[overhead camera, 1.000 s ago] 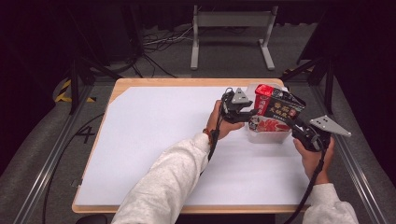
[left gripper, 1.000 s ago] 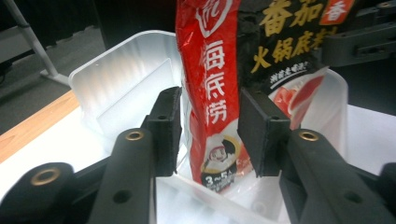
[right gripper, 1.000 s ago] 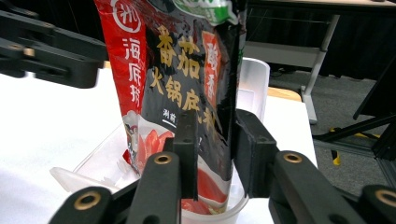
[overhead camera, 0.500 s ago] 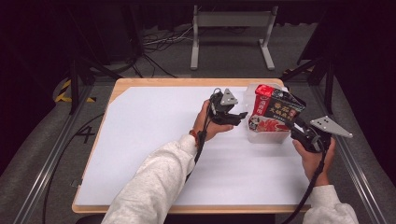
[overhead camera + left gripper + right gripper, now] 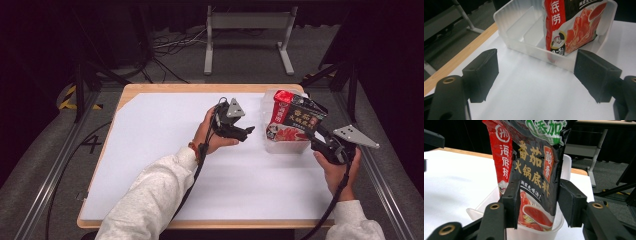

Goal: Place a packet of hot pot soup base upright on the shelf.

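From the high view, a red-and-black soup-base pouch (image 5: 292,120) stands tilted in a clear plastic rack (image 5: 285,146) at the right of the white tabletop (image 5: 150,150), the right gripper (image 5: 320,136) pinching its right edge while the left gripper (image 5: 246,132) hovers just left of the rack with its fingers spread and empty. In the left gripper view, the spread fingers (image 5: 482,75) frame the divided rack (image 5: 524,37), the pouch (image 5: 571,27) showing "3~5" beside a cartoon face. In the right gripper view, the fingers (image 5: 511,202) clamp the pouch (image 5: 534,170), printed "海底捞" and "番茄火锅底料", its foot inside the rack (image 5: 536,232).
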### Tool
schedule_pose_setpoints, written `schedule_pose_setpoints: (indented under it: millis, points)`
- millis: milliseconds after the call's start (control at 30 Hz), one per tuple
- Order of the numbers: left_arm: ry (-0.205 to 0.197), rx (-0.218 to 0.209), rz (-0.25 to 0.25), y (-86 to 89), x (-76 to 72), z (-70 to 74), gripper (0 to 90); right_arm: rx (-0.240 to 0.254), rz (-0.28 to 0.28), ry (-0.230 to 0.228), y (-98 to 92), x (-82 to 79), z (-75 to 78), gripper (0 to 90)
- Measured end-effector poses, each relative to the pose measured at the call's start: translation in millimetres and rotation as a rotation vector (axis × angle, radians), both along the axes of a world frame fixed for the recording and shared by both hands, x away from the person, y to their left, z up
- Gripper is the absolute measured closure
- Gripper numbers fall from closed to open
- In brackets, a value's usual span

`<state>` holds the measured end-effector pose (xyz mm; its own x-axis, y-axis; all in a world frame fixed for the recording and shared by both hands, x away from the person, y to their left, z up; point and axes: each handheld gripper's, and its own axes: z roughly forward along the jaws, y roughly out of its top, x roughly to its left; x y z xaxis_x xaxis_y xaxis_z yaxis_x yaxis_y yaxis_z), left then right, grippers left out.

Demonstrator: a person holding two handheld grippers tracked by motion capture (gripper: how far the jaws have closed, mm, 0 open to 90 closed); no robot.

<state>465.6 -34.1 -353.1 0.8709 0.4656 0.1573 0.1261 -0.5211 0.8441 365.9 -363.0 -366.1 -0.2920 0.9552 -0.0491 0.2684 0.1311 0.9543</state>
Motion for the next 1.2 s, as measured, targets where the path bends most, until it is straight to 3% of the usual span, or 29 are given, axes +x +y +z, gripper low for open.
schedule_pose_setpoints:
  millis: [267, 567, 900, 1200]
  points:
    - [-0.007, 0.016, 0.017, 18.3, -4.6, 5.0, 17.2, -0.008, 0.007, 0.007, 1.0, -2.4, 0.3, 50.2]
    - [-0.011, 0.042, 0.027, 34.8, -7.0, 1.3, 15.6, -0.013, 0.012, 0.014, 0.0, -7.5, 0.6, 46.6]
    - [-0.02, 0.073, 0.028, 46.4, -11.1, -1.0, 15.0, -0.026, 0.081, 0.04, 5.2, -8.3, -2.8, 48.9]
    - [-0.042, 0.081, 0.022, 55.7, -18.7, 2.3, 14.7, -0.081, 0.119, 0.044, 16.4, -10.5, -3.1, 45.2]
